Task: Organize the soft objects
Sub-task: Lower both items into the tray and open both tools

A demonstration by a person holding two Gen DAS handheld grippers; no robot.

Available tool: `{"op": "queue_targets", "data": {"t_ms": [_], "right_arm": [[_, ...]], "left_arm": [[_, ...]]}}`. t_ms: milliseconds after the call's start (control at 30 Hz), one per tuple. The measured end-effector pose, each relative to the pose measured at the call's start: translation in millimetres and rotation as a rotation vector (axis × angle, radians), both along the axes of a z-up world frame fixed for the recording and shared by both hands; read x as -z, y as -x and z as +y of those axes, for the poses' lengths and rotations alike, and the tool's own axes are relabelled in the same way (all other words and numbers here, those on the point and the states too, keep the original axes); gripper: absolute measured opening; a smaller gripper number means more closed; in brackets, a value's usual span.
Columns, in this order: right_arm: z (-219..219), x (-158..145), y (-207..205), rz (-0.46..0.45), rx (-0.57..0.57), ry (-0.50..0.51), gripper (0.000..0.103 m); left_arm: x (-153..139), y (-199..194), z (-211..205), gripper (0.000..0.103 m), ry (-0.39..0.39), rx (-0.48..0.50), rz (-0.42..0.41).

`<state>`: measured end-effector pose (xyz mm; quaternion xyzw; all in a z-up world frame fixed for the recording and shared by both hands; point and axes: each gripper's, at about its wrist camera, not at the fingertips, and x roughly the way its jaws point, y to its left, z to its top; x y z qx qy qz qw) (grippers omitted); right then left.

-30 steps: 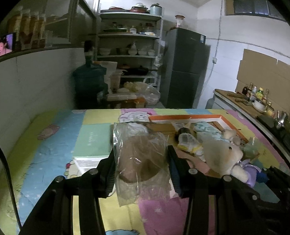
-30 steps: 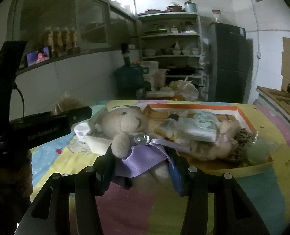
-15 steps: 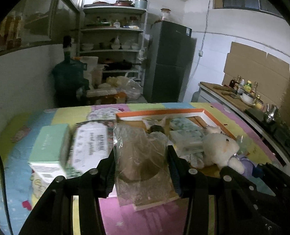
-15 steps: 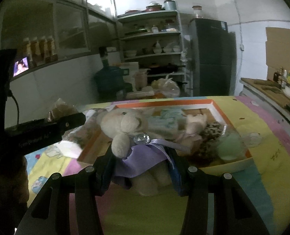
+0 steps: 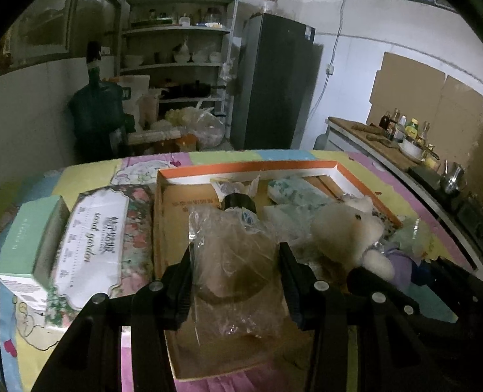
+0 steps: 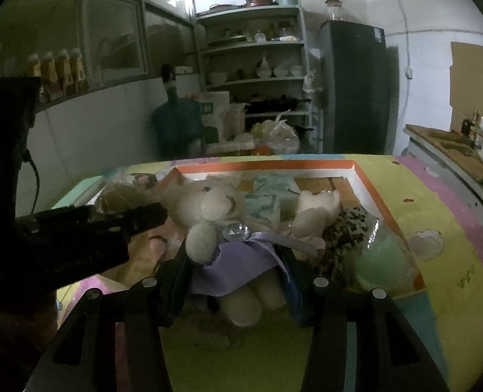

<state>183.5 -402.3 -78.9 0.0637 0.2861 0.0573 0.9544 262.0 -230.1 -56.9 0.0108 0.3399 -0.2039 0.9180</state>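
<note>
While both loads ride in over the box, carried toward the far side and slightly lower than a second ago. Left gripper (image 5: 235, 274): jaws part-way closed on a clear bag (image 5: 233, 261) with a brownish soft item inside, pads pressed against both of its sides. Right gripper (image 6: 236, 271): jaws likewise part-way closed, clamped on the purple skirt of a plush bear (image 6: 215, 215), head upright, legs dangling below the pads. Grip width unchanged on both.

Earlier, bag seen over the near mat (image 5: 228, 382) with the box ahead and to the right; now bag hanging above the near left part of the box (image 5: 248, 167), over its bare cardboard floor. Bear earlier short of the box's near edge; now at that edge, head already over the inside. Probably means the delivery step is almost done: lowering and release left for both.

Farther in: box already holding a second small plush (image 6: 316, 205), a leopard-print item (image 6: 352, 228), a mint-green soft thing in plastic (image 6: 381, 254) at the near right corner, and pale folded packs (image 5: 293, 192) toward the far wall. Left of the box, newly in the left view: a floral pack (image 5: 94, 245) and a mint carton (image 5: 29, 241) on the mat, seemingly not yet sorted. Free floor mostly on the left of the box, so room for the bag; bear's landing spot tighter, between bag and small plush.
</note>
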Motion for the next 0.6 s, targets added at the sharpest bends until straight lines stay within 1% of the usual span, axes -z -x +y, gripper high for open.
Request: {"op": "queue_targets", "data": {"t_ms": [133, 300, 467, 533, 600], "right_arm": [[-6.9, 3.5, -10.7, 0.022, -0.022, -0.049, 0.051], [-11.9, 6.8, -20.2, 0.057, -0.012, -0.073, 0.051], [-12.6, 9.2, -25.1, 0.078, -0.014, -0.078, 0.055], [-12.7, 8.7, -25.6, 0.082, -0.012, -0.081, 0.057], [-12.0, 8.0, -24.2, 0.08, -0.01, -0.082, 0.059]], "left_arm": [[8.0, -8.2, -4.7, 0.047, -0.006, 0.003, 0.021], [16.4, -15.7, -8.9, 0.047, -0.018, 0.01, 0.038], [19.3, -17.0, -9.9, 0.048, -0.027, 0.022, 0.035], [19.6, -16.4, -10.8, 0.049, -0.033, 0.025, 0.032], [20.3, -16.3, -13.1, 0.049, -0.05, 0.024, 0.034]]}}
